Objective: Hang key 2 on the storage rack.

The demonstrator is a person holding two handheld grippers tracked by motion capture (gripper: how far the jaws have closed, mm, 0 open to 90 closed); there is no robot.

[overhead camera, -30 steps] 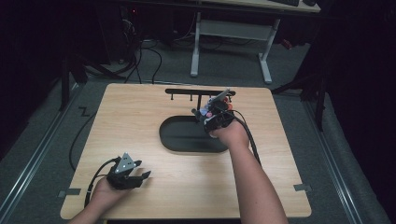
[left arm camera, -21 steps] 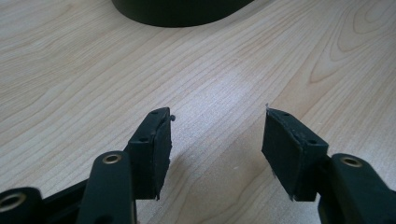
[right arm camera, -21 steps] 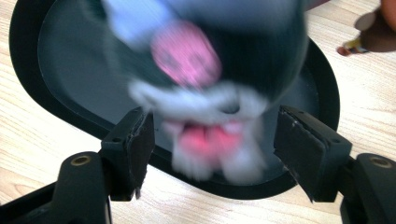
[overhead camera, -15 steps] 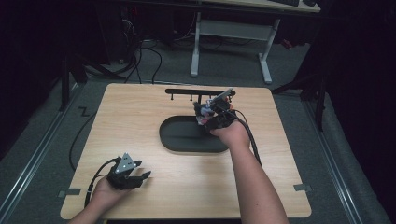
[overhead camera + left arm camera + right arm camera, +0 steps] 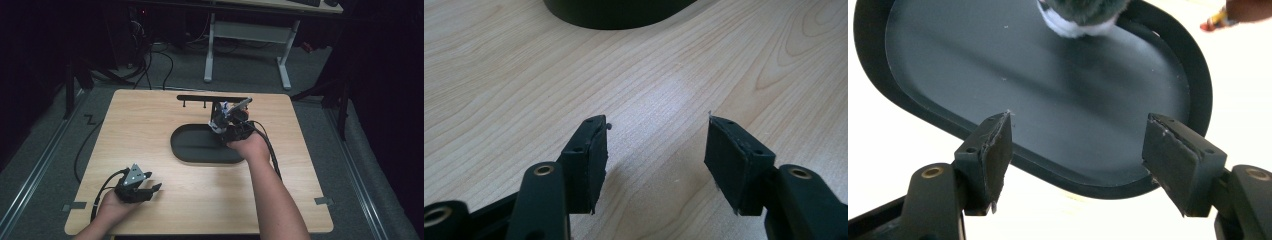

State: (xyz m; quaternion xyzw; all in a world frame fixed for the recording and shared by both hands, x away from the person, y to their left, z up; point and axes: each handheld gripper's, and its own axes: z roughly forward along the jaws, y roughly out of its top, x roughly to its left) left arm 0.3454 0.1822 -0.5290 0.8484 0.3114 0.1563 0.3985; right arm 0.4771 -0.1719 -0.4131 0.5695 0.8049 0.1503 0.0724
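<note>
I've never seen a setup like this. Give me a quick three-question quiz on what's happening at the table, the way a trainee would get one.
1. True or false: the left hand-held gripper is holding a cup.
2. What shape is the black tray? A round, B oval, C square.
3. Which hand-held gripper is at the tray?

Key
1. False: its jaws are open over the bare wooden table.
2. B.
3. The right hand-held gripper. Its jaws have just been opening, with nothing between them.
</note>
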